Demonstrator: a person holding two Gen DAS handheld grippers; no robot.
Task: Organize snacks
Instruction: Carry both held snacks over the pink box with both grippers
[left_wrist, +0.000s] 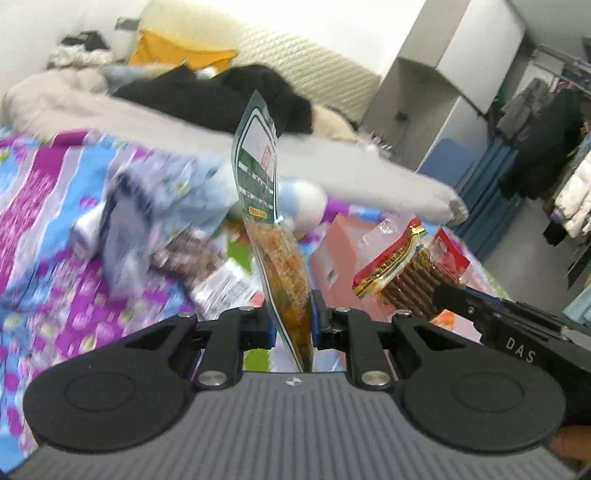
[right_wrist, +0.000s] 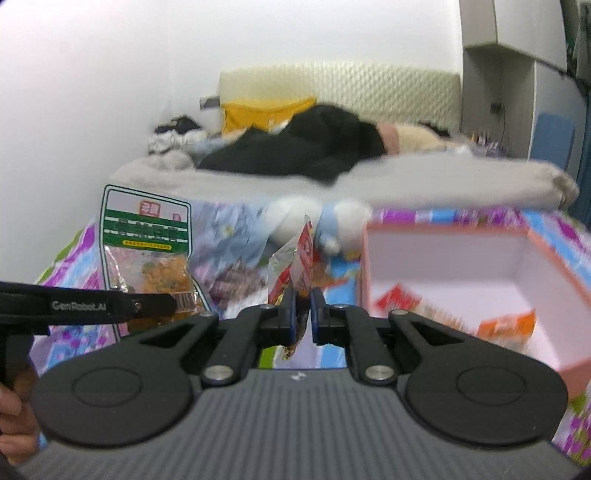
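Note:
My left gripper (left_wrist: 291, 325) is shut on a green-topped snack bag (left_wrist: 266, 206) with orange food inside, held upright and edge-on above the bed. The same bag shows flat in the right wrist view (right_wrist: 147, 240), with the left gripper (right_wrist: 162, 304) at its lower edge. My right gripper (right_wrist: 302, 314) is shut on a red-topped pack of brown sticks (right_wrist: 301, 258). That pack (left_wrist: 402, 269) and the right gripper (left_wrist: 443, 295) show at the right of the left wrist view. A pink box (right_wrist: 554, 258) with a white inside stands open at right, holding red and orange packets (right_wrist: 506, 325).
A colourful purple and blue bedsheet (left_wrist: 44, 221) covers the bed. More snack packets (left_wrist: 221, 280) and a white and blue plush toy (left_wrist: 299, 203) lie on it. A grey blanket (right_wrist: 332, 184) and black clothing (right_wrist: 303, 144) lie further back. A clothes rack (left_wrist: 554, 147) stands at right.

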